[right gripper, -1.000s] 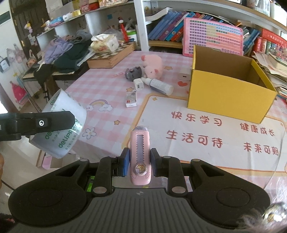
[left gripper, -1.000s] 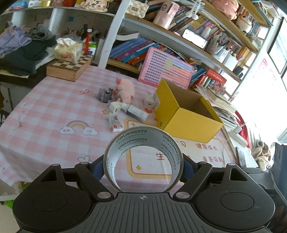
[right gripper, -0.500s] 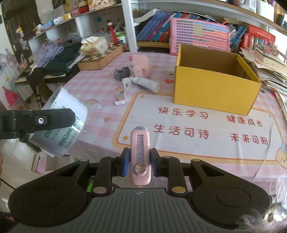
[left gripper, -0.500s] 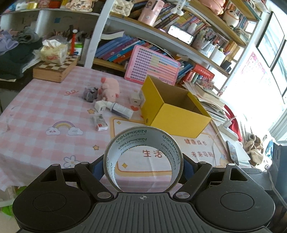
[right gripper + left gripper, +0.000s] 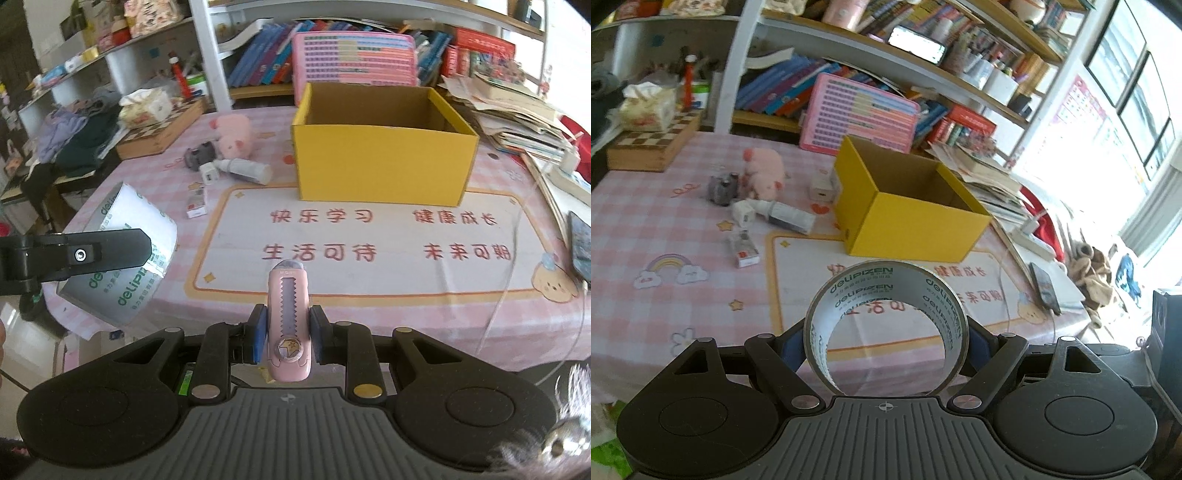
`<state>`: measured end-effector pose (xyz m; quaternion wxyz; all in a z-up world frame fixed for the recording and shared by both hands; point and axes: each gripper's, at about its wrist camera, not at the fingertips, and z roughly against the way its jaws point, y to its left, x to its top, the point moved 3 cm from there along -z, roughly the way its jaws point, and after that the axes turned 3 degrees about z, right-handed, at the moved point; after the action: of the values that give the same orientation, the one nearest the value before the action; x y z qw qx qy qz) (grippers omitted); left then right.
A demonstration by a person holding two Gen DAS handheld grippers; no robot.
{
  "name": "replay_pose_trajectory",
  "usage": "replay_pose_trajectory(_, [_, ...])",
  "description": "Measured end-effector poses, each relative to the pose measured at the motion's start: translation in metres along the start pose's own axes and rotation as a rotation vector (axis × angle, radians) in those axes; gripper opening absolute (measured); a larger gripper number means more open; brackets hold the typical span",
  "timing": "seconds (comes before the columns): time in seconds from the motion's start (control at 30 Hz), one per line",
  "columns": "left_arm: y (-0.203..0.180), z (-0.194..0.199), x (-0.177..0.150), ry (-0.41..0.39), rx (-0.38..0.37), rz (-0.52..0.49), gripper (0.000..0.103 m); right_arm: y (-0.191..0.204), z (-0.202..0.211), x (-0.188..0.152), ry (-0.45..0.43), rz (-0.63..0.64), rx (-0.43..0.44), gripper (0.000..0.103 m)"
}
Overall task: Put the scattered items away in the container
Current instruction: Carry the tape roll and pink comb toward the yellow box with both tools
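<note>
On the left of the table a pink plush pig, a small bottle and a few small packets lay scattered beside the yellow box, which looked empty as far as its inside showed. The left gripper stood wide, clamped on a tape roll, and the right gripper was closed tight on a pink utility knife; both hung above the near edge, well apart from the box. So nothing seemed put away yet.

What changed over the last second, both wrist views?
Both hands swung in toward the yellow box, which now sits nearer and more central in each view. Grips unchanged: left gripper still clamps the tape roll, right gripper still holds the pink utility knife. Table items unmoved.
</note>
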<state>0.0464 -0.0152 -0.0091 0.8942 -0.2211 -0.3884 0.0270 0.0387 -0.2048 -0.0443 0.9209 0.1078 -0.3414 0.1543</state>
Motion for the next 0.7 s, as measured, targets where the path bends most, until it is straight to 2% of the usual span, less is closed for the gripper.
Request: replay_pose_trajectory(0.7, [-0.020,-0.037,0.012,0.053,-0.054,-0.043,0.085,-0.036,-0.006,0.005,0.020,-0.063,-0.060,0.023])
